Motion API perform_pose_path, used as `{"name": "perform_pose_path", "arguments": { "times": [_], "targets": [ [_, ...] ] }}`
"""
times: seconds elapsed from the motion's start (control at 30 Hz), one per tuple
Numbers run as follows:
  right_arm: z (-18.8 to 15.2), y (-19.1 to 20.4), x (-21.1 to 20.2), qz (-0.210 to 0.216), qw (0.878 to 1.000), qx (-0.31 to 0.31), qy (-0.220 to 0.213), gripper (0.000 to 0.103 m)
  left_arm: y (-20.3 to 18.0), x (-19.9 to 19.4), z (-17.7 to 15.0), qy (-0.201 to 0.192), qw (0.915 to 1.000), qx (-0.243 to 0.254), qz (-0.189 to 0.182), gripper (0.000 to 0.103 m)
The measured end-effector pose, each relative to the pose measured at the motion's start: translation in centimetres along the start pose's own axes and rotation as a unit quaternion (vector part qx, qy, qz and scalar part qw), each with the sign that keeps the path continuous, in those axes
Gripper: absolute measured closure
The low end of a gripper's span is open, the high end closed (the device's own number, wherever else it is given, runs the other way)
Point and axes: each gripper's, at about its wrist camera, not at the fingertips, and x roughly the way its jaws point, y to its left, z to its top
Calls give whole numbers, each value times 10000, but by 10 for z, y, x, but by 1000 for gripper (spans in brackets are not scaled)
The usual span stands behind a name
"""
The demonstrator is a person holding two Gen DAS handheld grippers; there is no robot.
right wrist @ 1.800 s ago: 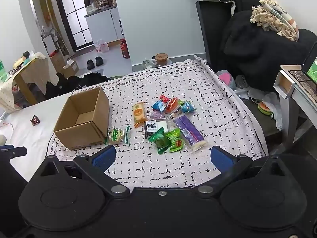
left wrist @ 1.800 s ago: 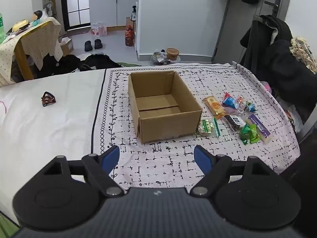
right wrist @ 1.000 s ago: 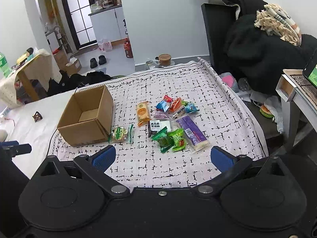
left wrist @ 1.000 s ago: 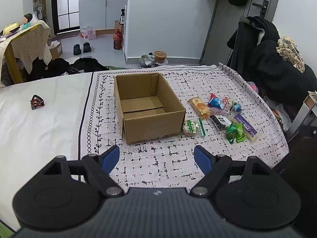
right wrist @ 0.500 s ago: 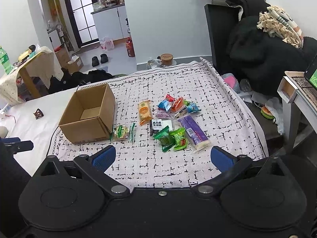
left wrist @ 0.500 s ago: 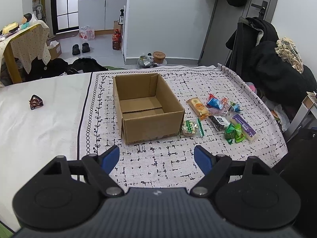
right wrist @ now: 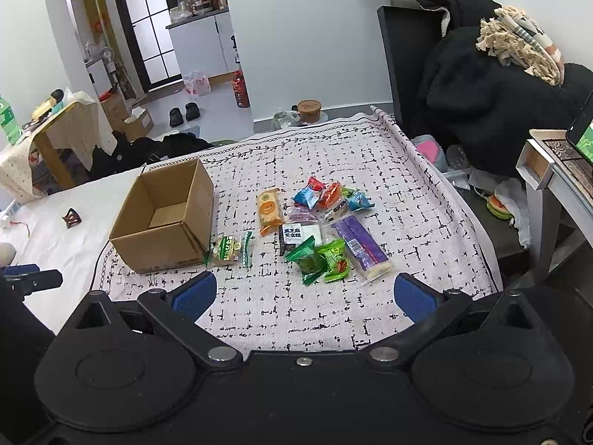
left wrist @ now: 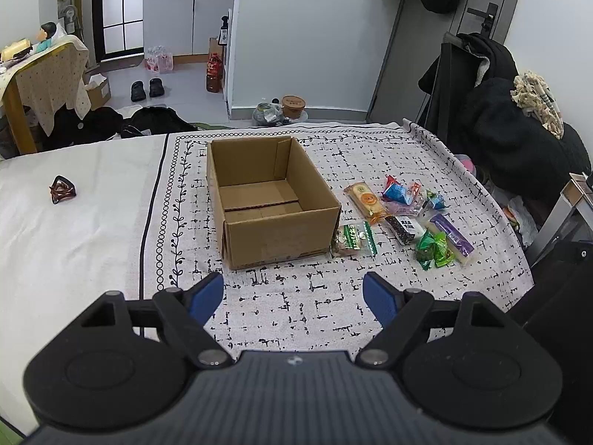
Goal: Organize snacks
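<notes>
An open, empty cardboard box (left wrist: 270, 200) (right wrist: 166, 215) stands on a patterned cloth. To its right lie several wrapped snacks: a green-striped packet (left wrist: 354, 237) (right wrist: 231, 248) touching the box, an orange bar (left wrist: 365, 198) (right wrist: 269, 211), a black-labelled pack (right wrist: 296, 233), green packets (left wrist: 433, 248) (right wrist: 322, 257), a purple bar (left wrist: 452, 237) (right wrist: 361, 246), and blue and red packets (right wrist: 318, 194). My left gripper (left wrist: 294, 298) is open and empty, before the box. My right gripper (right wrist: 304, 296) is open and empty, before the snacks.
A dark hair claw (left wrist: 62, 188) lies on the white sheet to the left. A chair piled with dark clothes (right wrist: 493, 89) stands at the right, a small side table (right wrist: 556, 170) beside it. The left gripper's finger (right wrist: 31, 278) shows at the right view's left edge.
Both grippers have drawn slightly back and up from the cloth; box and snacks look a bit further off. Nothing on the cloth has moved.
</notes>
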Motion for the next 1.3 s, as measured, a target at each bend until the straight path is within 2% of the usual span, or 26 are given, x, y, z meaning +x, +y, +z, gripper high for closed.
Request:
{"name": "perform_pose_path", "arguments": {
  "times": [1.07, 1.3],
  "targets": [
    [5, -4, 1, -31, 10000, 6, -38, 0, -1, 4, 5, 7, 10000, 54, -56, 22],
    [10, -9, 8, -53, 9999, 56, -80, 0, 2, 12, 16, -29, 9999, 37, -146, 22]
  ]
}}
